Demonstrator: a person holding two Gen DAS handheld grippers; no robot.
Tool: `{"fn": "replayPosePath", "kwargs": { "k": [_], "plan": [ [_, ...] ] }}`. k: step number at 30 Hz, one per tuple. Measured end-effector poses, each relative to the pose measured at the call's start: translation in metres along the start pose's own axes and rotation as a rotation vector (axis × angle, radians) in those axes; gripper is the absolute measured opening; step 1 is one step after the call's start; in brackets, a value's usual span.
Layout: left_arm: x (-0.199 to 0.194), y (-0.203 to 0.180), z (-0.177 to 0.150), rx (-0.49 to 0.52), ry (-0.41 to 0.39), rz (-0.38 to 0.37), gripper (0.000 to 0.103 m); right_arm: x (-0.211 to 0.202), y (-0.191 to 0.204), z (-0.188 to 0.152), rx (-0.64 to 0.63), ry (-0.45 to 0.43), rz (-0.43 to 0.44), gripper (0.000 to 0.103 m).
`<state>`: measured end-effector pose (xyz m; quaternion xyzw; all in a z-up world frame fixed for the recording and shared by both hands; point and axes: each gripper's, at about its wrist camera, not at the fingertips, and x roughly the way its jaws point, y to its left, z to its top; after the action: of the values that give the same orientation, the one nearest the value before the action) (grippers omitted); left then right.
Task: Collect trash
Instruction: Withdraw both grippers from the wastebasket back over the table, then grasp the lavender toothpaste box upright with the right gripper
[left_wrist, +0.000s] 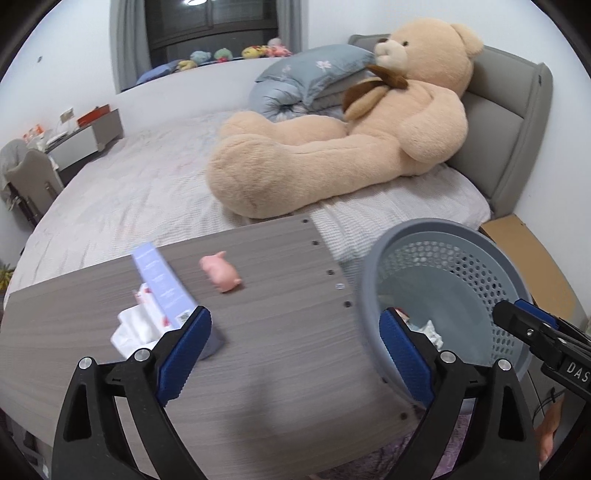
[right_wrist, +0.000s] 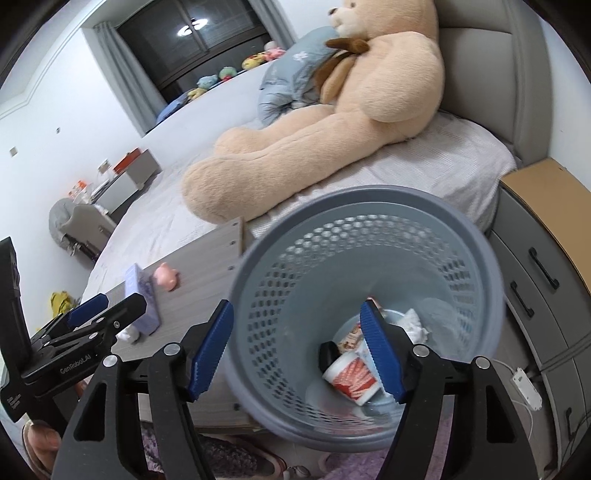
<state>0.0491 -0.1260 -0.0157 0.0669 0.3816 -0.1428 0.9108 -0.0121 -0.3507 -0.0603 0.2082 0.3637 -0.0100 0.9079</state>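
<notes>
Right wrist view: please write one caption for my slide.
Open right gripper above grey basket holding a cup.

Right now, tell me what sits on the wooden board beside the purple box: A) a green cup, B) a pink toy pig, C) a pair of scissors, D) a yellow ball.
B: a pink toy pig lies on the wooden board just right of the purple box, clear of the basket.

Grey perforated basket (right_wrist: 280, 280); pink pig (left_wrist: 220, 273); woodgrain grey board (left_wrist: 280, 332); tan bear (left_wrist: 332, 147).
</notes>
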Motion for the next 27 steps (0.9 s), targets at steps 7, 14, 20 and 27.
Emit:
{"fn": "replayPosePath", "kwargs": {
  "k": [7, 14, 20, 27],
  "plan": [
    [-0.008, 0.06, -0.01, -0.094, -0.005, 0.094, 0.091, 0.022, 0.047, 0.005, -0.085, 0.035, 0.054, 0.068],
    [-0.01, 0.126, -0.027, -0.213, 0.009, 0.2, 0.091, 0.053, 0.107, 0.011, -0.204, 0.077, 0.129, 0.068],
    [-0.007, 0.172, -0.045, -0.313, 0.038, 0.256, 0.091, 0.088, 0.167, 0.011, -0.373, 0.137, 0.176, 0.068],
    [-0.007, 0.2, -0.058, -0.367, 0.045, 0.303, 0.091, 0.13, 0.214, 0.01, -0.483, 0.219, 0.203, 0.068]
  ]
}}
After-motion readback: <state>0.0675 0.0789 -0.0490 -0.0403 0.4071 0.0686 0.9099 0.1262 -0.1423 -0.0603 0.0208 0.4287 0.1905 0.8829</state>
